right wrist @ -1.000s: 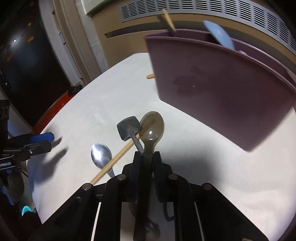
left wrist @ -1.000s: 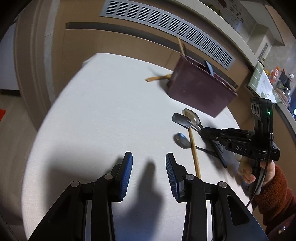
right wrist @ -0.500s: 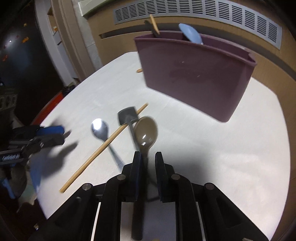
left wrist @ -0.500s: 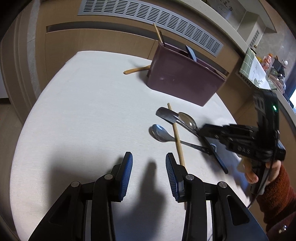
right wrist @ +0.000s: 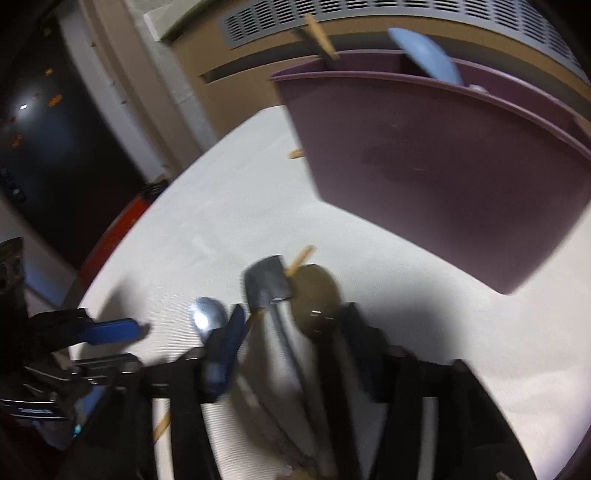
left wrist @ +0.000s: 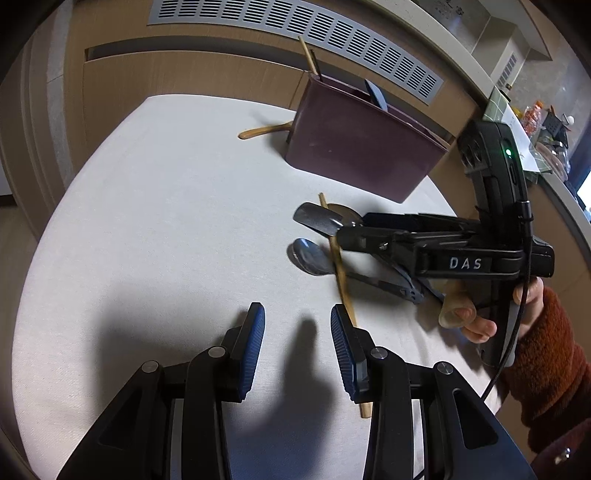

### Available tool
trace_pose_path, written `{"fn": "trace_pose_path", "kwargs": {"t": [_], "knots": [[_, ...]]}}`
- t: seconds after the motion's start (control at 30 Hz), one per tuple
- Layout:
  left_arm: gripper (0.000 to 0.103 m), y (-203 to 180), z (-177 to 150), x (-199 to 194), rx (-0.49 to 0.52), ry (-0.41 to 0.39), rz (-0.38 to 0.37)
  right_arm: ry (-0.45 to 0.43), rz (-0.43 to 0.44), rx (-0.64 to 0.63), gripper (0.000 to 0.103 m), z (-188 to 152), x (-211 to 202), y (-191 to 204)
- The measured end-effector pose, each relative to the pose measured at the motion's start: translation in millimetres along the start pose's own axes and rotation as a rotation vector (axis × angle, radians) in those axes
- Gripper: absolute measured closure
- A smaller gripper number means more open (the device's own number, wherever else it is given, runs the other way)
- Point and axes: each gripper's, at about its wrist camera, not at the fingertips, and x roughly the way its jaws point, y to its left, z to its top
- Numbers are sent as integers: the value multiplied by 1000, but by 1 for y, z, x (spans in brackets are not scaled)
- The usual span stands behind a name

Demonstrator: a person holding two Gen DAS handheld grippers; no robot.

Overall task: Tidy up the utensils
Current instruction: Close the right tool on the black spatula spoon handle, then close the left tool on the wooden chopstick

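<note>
A maroon utensil holder [left wrist: 354,147] [right wrist: 443,184] stands on the white round table [left wrist: 166,221], with a wooden stick [left wrist: 308,55] and a blue spoon [right wrist: 424,55] in it. In front of it lie a dark spatula [right wrist: 269,284], a brown spoon [right wrist: 316,295], a silver spoon [left wrist: 308,254] and a wooden chopstick [left wrist: 341,273]. My right gripper [right wrist: 291,328] hovers over them, blurred, its jaws opening wide. The spatula's and the brown spoon's handles lie between the jaws, and neither pad presses on them. My left gripper [left wrist: 297,325] is open and empty over bare table, just left of the chopstick.
A wooden spoon [left wrist: 262,131] lies on the table behind the holder's left end. A wooden cabinet with a vent grille [left wrist: 295,26] runs behind the table. A hand [left wrist: 465,317] in a rust-red sleeve [left wrist: 546,369] holds the right gripper.
The right gripper's jaws were shut on the brown spoon's handle and have spread wide, letting it go. That gripper has moved in closer to the holder. The left gripper stays open.
</note>
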Motion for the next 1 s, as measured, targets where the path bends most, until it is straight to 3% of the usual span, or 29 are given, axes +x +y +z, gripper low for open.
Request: {"fn": "trace_pose_path", "kwargs": {"t": [0.07,0.13,0.17,0.27,0.43,0.6,0.8,1.0], "knots": [[65,-3,0,1,4,4,-6,16,-24,-45,34,1,2,6],[65,-5,0,3,5,8,-10,7,-105,-84,50,1,2,10],[65,-5,0,4,5,11,-10,1,-136,-85,68,1,0,8],[65,-8,1,7,9,20,-14,-28,-159,-29,78,-4,-11,-8],[65,-22,6,15,43,32,-34,-52,-302,32,78,-25,-34,-35],[65,-41,23,30,116,26,-26,-65,-365,50,74,-46,-52,-46],[65,-51,45,53,165,36,39,-34,-406,25,69,-53,-61,-39],[65,-53,53,66,170,65,63,-79,-354,-3,69,-37,-59,-37]]}}
